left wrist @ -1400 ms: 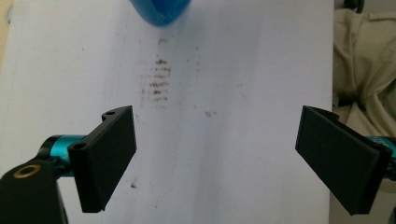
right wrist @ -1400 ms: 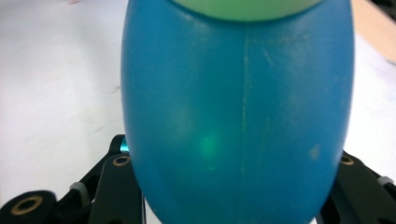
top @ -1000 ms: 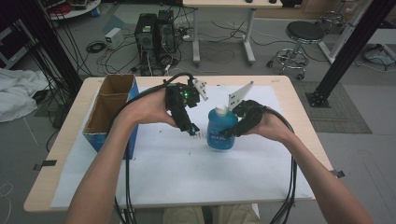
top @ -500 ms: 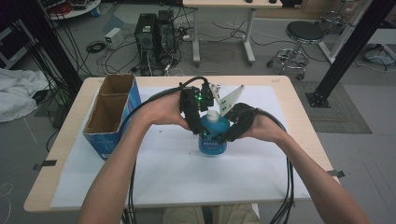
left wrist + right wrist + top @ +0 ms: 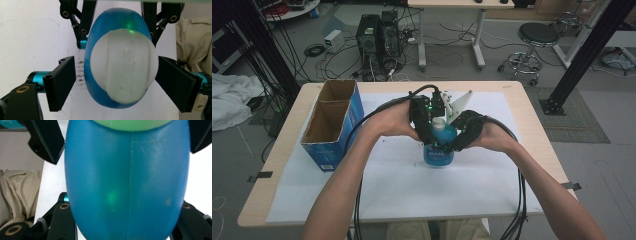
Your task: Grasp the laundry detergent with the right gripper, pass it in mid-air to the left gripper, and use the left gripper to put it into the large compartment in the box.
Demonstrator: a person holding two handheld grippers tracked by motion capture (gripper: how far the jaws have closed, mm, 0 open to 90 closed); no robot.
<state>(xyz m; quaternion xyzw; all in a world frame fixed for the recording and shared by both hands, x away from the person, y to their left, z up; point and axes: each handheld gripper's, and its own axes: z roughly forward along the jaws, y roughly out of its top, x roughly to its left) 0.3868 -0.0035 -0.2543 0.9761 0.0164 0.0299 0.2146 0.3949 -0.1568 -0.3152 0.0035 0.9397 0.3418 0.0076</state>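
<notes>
Blue plastic bottle [image 5: 438,146] looks light, stiff, slick; right fingers [image 5: 460,145] pinch its body, left fingers [image 5: 61,82], just closing, straddle the cap [image 5: 123,66] untouched.

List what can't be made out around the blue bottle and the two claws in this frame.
- High view: label print on the blue bottle is too small to read, and hands hide the cap.
- Left gripper view: the embossed mark on the white cap is blurred.
- Right gripper view: the bottle's base is cut off by the bottom edge; the right claw pads sit hidden behind it.
</notes>
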